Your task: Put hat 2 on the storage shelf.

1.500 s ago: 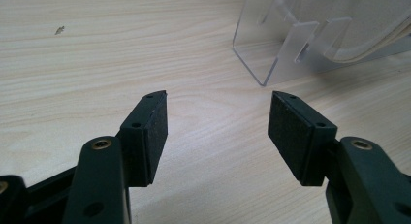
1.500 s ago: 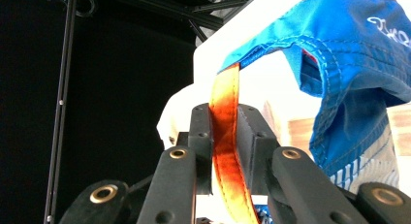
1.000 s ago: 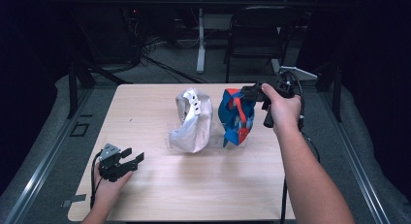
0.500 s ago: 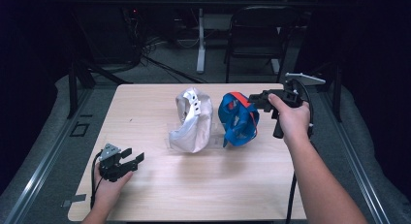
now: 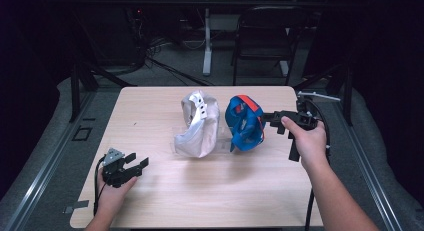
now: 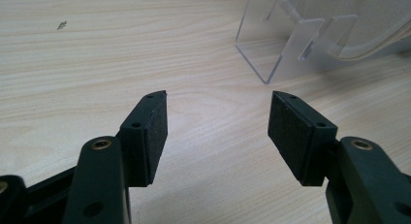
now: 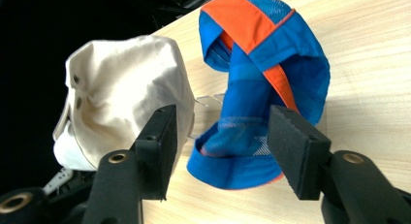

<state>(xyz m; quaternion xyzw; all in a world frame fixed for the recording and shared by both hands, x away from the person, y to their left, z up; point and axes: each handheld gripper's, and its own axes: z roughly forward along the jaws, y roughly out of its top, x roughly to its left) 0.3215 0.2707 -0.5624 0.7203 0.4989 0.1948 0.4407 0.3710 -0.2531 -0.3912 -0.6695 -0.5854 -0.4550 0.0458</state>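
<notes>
Left claw: rests low at the near-left of the wooden surface, jaws wide apart, nothing between them.
Cream cap: upright on a clear plastic stand, mid-surface.
Blue-and-orange cap: just right of the cream cap, standing tall, long axis roughly vertical.
Right claw: just right of the blue cap, nearer to it than the left; its jaws have just been opening, wide apart, gripping nothing.
Room: dark, with a chair behind.
</notes>
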